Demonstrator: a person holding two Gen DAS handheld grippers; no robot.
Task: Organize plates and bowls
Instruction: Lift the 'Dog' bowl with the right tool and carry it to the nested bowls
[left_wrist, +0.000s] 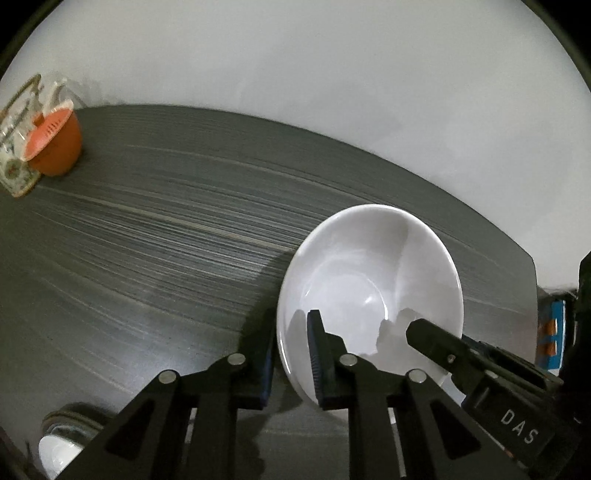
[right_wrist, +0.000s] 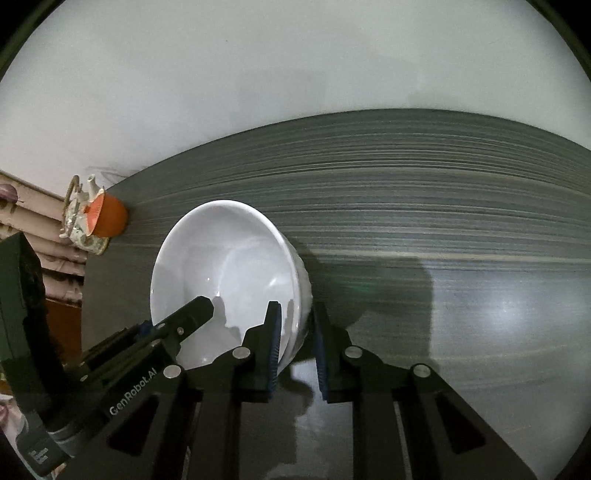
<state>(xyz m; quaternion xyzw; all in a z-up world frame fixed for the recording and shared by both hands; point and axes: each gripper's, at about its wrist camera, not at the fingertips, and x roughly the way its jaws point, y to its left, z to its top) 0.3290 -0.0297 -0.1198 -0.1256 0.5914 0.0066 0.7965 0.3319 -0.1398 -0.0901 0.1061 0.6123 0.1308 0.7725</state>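
Observation:
A white bowl (left_wrist: 369, 266) sits tilted over the dark wood-grain table (left_wrist: 166, 229), gripped from two sides. My left gripper (left_wrist: 291, 354) is shut on its near-left rim, one pad outside the wall and one inside. The right gripper (left_wrist: 436, 339) reaches in from the right, a finger inside the bowl. In the right wrist view the same bowl (right_wrist: 229, 258) lies left of centre. My right gripper (right_wrist: 297, 347) is shut on its right wall there, pads on both sides. The left gripper (right_wrist: 192, 314) comes in from the lower left.
An orange cup (left_wrist: 55, 147) and a patterned teapot (right_wrist: 79, 218) stand at the table's far left corner. Another white dish (left_wrist: 59, 450) peeks in at the bottom left. A blue box (left_wrist: 554, 332) lies past the table's right edge. A white wall runs behind the table.

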